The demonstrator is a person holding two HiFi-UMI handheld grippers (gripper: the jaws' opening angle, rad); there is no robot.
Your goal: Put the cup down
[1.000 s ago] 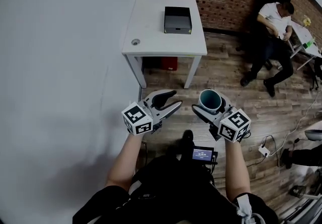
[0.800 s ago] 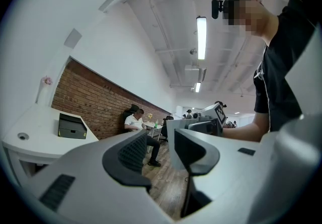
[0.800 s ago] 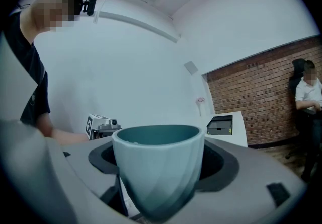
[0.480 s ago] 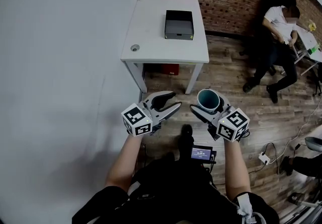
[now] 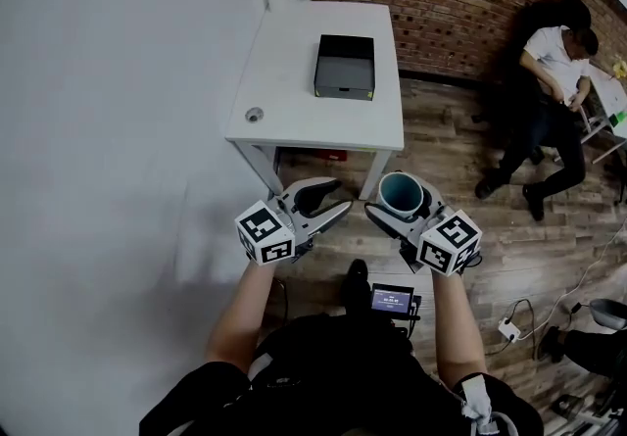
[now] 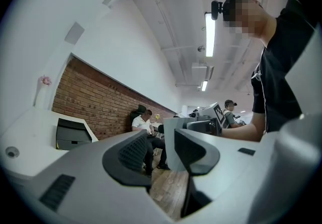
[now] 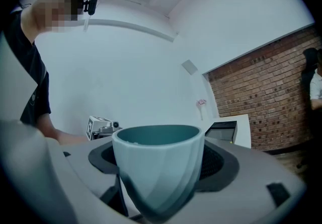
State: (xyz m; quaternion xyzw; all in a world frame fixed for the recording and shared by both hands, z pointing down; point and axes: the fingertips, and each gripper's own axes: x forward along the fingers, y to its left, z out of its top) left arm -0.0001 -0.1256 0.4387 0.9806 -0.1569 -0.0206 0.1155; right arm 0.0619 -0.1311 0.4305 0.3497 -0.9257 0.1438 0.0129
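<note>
At lower centre of head view, right gripper [image 5: 400, 202] clamping teal cup [image 5: 403, 193] upright between wide-set jaws, hanging over wood floor [image 5: 490, 238] just below white table [image 5: 294, 101]. Left gripper [image 5: 341, 195] beside, gaping slightly, gripping nothing. Risking drop or tip if letting go short of tabletop, pads gripping tapered wall. Not showing cup base or contents clearly.
</note>
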